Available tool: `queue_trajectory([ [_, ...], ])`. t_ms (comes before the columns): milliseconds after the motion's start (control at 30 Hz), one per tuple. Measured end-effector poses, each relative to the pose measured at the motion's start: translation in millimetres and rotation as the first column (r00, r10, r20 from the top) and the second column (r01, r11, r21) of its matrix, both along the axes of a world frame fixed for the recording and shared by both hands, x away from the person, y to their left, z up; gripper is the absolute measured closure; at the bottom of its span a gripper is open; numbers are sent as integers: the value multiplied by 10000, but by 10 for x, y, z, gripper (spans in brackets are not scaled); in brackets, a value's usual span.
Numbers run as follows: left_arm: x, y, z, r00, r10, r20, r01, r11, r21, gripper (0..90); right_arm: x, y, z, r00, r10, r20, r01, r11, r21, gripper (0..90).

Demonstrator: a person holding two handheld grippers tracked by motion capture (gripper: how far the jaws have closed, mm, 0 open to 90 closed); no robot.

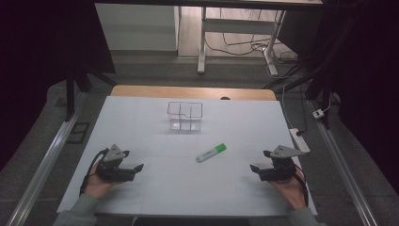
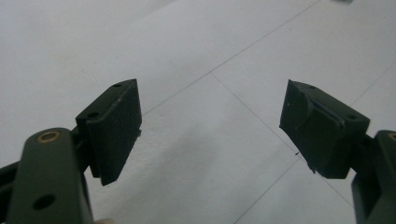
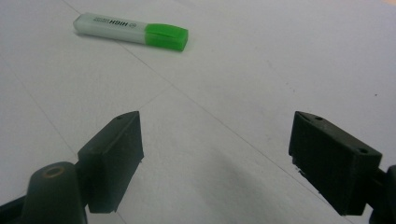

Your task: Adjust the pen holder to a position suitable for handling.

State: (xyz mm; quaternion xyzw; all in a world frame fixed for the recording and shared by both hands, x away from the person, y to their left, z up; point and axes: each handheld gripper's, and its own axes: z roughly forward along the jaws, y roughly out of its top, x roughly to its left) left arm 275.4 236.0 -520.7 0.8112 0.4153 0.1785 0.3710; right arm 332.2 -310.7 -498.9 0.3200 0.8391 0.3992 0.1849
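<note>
A highlighter (image 1: 211, 152) with a pale body and green cap lies flat on the white table top (image 1: 155, 136), right of centre. A clear plastic organiser box (image 1: 185, 116) with compartments stands behind it, near the table's middle. My left gripper (image 1: 138, 168) rests low at the front left, held in a hand, jaws wide apart over bare table (image 2: 210, 121). My right gripper (image 1: 254, 168) sits at the front right, also open. In the right gripper view the highlighter (image 3: 132, 31) lies ahead and to the left, well beyond the fingertips (image 3: 116, 149).
The white sheet covers a wooden table whose far edge (image 1: 193, 92) shows behind the box. A power strip (image 1: 299, 140) lies just off the right edge. Beyond are desk legs (image 1: 202, 44) and cables on the floor. Metal rails (image 1: 44, 165) run along both sides.
</note>
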Motion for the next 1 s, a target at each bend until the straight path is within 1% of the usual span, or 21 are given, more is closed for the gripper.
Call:
queue_trajectory([
  [67,-6,3,-3,10000,64,1,-64,10000,33,205,8,7,-3,9999,82,-104,-82,10000,-8,183],
  [233,-23,32,-3,9998,208,29,-208,9998,-9,201,24,36,-6,9999,146,-35,-146,9999,-57,185],
  [333,-21,49,-8,9996,274,5,-274,9996,-36,201,39,43,-9,9998,167,-78,-168,9998,-113,185],
  [600,-24,49,-12,9997,263,-11,-263,9997,-13,201,50,62,-30,9994,267,-200,-270,9995,-174,191],
  [767,-2,40,-15,9996,290,-25,-290,9996,-7,202,56,45,-30,9995,240,-207,-243,9996,-152,192],
  [1000,64,-10,18,9997,226,21,-226,9997,33,203,57,45,-34,9995,199,-243,-203,9996,-173,194],
])
